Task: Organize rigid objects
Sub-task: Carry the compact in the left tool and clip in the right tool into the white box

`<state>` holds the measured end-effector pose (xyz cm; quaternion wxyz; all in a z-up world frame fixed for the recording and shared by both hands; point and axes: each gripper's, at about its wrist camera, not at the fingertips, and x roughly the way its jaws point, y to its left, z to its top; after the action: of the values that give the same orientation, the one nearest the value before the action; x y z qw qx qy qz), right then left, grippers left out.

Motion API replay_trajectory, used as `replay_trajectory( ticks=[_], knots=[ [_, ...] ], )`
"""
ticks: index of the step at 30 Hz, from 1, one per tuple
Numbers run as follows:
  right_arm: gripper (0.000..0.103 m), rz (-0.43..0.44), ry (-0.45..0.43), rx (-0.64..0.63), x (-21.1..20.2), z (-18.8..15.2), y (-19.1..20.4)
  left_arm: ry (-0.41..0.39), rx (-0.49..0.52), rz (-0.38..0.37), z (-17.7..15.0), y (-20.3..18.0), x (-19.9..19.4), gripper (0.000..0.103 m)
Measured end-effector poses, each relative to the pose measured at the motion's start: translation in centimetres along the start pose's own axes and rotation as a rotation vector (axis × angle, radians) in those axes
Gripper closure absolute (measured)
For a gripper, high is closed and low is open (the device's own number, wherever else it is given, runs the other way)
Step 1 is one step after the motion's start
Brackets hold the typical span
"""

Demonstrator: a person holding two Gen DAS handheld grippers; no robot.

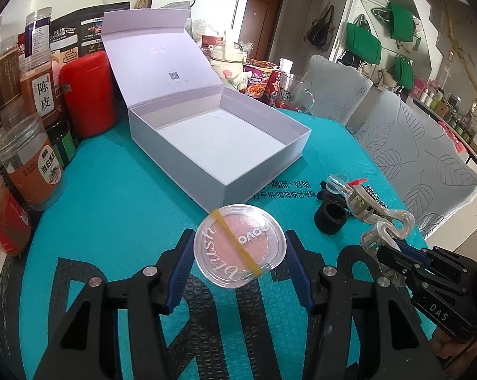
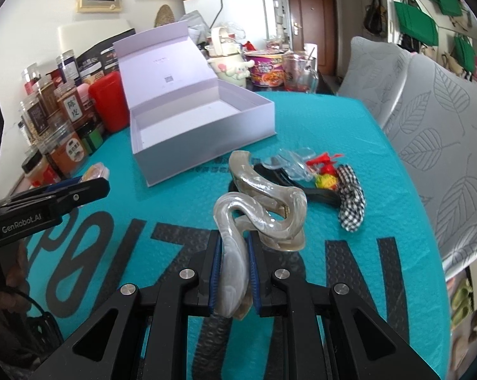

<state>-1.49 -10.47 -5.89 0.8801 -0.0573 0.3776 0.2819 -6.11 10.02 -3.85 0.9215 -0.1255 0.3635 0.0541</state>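
Home dining area: fridge (image 2: 238,9), spice jars (image 1: 32,95).

Blush compact (image 1: 239,246) reads "blush"; jar (image 1: 43,93) "陈皮".

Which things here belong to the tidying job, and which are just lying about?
Job:
- blush compact, held in left tool
- hair claw clip, held in right tool
- open white box, empty
- small pile nearby: black ring, checked scrunchie

Lying about:
- spice jars
- red canister
- noodle cup
- glass mug
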Motion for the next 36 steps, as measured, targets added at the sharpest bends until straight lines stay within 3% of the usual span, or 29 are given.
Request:
replay_trajectory(
  ticks=[13, 25, 36],
  knots=[
    [0.087, 0.104, -0.037, -0.147, -0.2, 5.3, 2.6, -0.077, 0.029, 0.045, 4.7, 0.3, -0.6, 0.047],
    [0.087, 0.123, -0.056, -0.267, 1.4, 10.7, 4.2, -0.083, 0.075, 0.06, 10.2, 0.3, 1.2, 0.047],
    [0.087, 0.145, -0.123, -0.304, 4.6, 16.5, 4.9, -0.137, 0.005, 0.121, 16.3, 3.2, 4.7, 0.047]
  ],
)
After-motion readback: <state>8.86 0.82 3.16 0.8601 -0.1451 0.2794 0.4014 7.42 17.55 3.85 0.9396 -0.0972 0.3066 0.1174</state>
